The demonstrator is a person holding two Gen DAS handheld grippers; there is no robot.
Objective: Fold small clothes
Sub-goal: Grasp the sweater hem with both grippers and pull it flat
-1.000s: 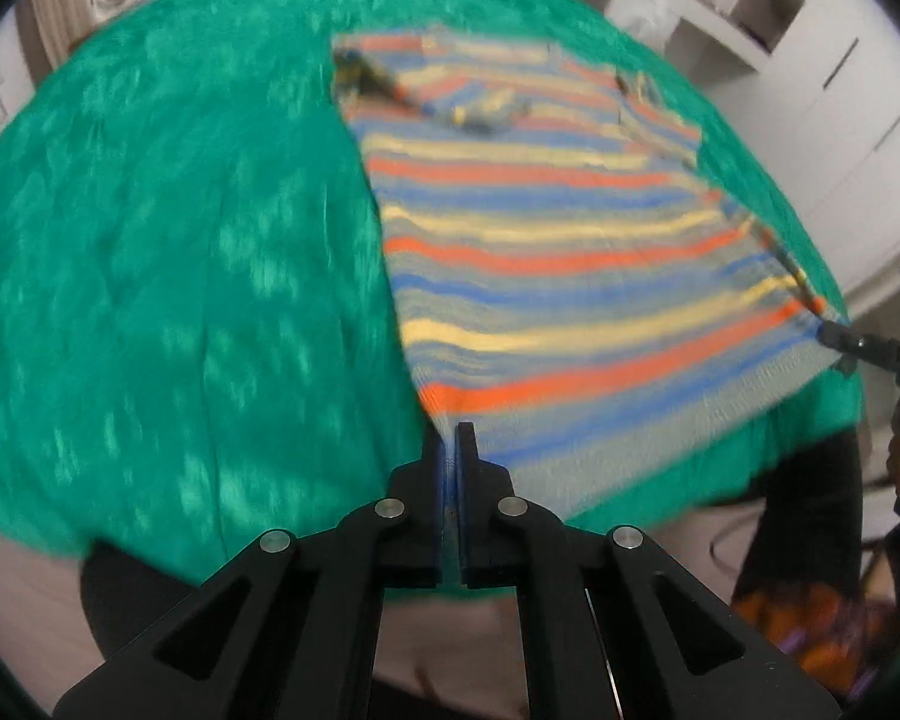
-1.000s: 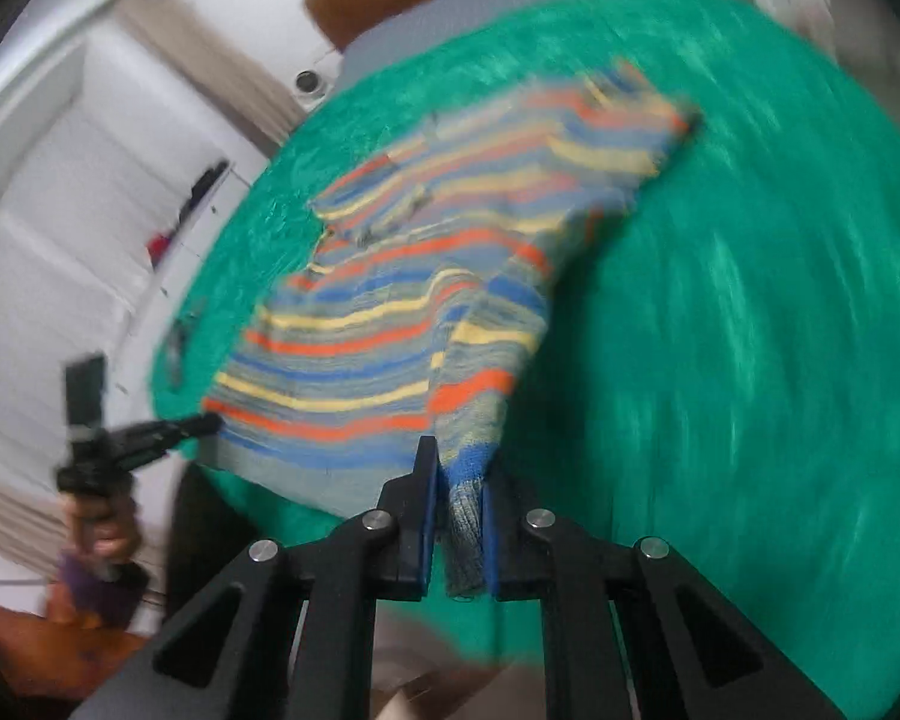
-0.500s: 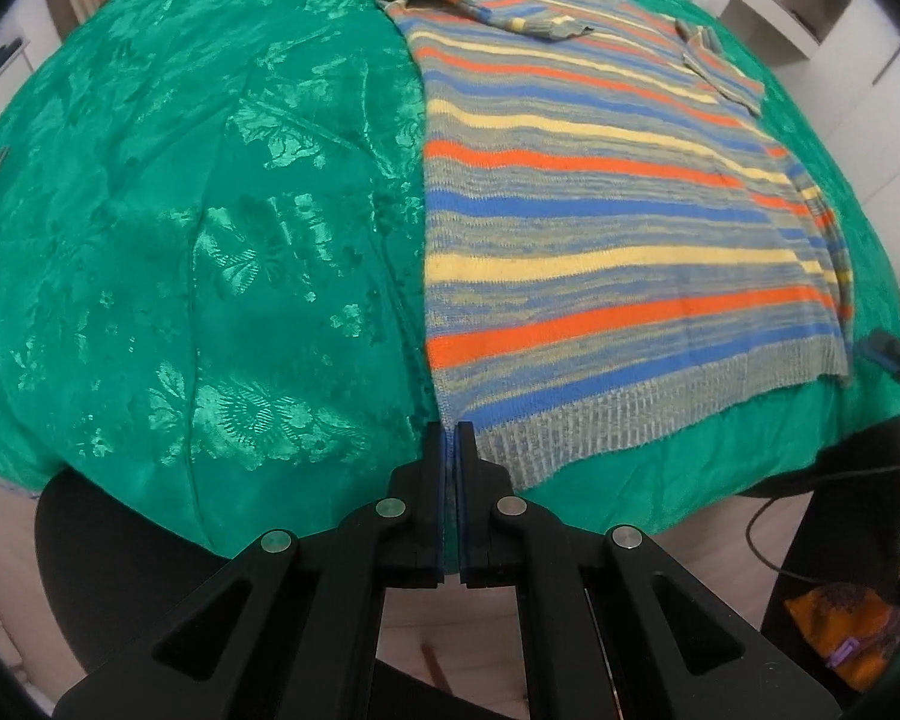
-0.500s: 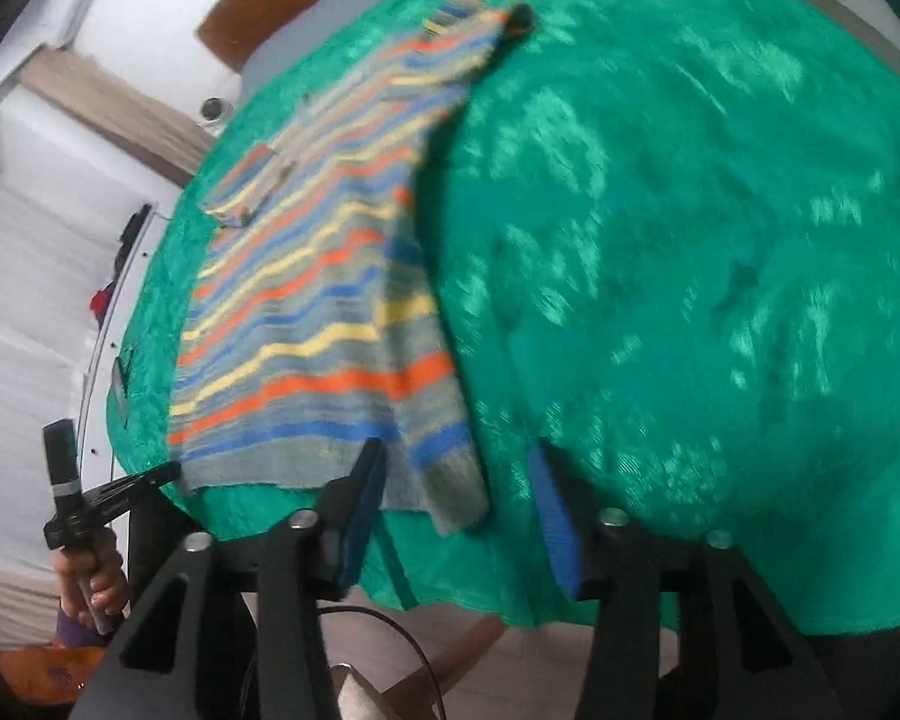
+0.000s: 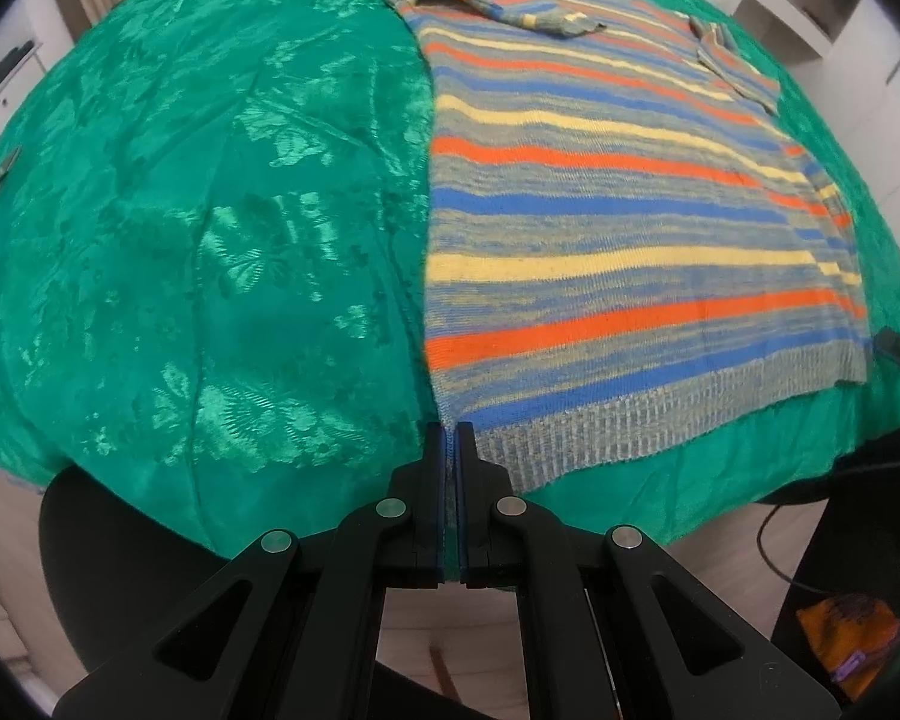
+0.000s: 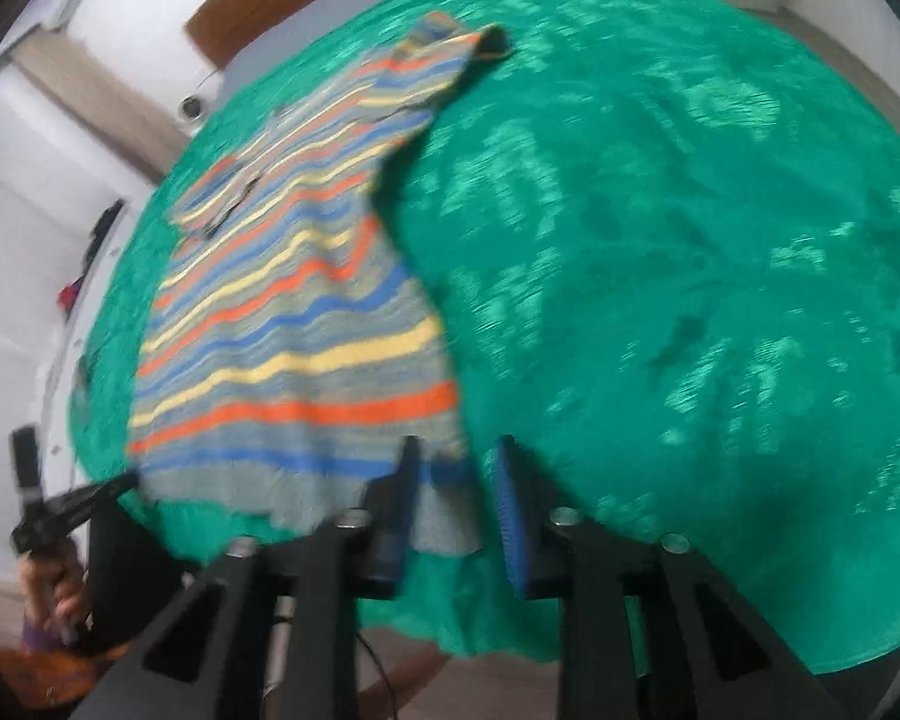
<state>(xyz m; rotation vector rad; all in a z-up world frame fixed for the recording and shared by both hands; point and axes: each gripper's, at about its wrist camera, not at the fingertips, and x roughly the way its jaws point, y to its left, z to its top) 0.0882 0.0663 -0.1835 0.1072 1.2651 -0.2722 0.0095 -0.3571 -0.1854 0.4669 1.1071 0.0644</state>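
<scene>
- A striped knitted sweater (image 5: 618, 228) lay spread flat on a table covered by a shiny green patterned cloth (image 5: 210, 252). In the left wrist view it filled the area from the centre out toward three o'clock. Its ribbed hem ran along the near table edge.
- Both sleeves appeared folded in over the body at the far end, around twelve to one o'clock, so the garment formed a rough rectangle.
- The left hand-held gripper (image 5: 448, 441) sat at six o'clock in its own view. Its jaws were pressed together on the near left corner of the hem, a thin sliver of knit showing between them. That pinch looked meant to keep the corner anchored and the edge taut.
- The right hand-held gripper (image 6: 453, 468) sat at six o'clock in its own blurred view, over the opposite hem corner. Its jaws stood apart and were closing, with the corner of the sweater (image 6: 294, 324) lying between the blue pads, neither pad clearly pressing on it.
- Judged from this, the sweater was laid out straight with a gripper at each hem corner, probably so the bottom edge could be carried up toward the collar.
- At eight o'clock in the right wrist view, the left hand-held gripper's tip met the far hem corner, with the person's hand (image 6: 48, 588) below it.
</scene>
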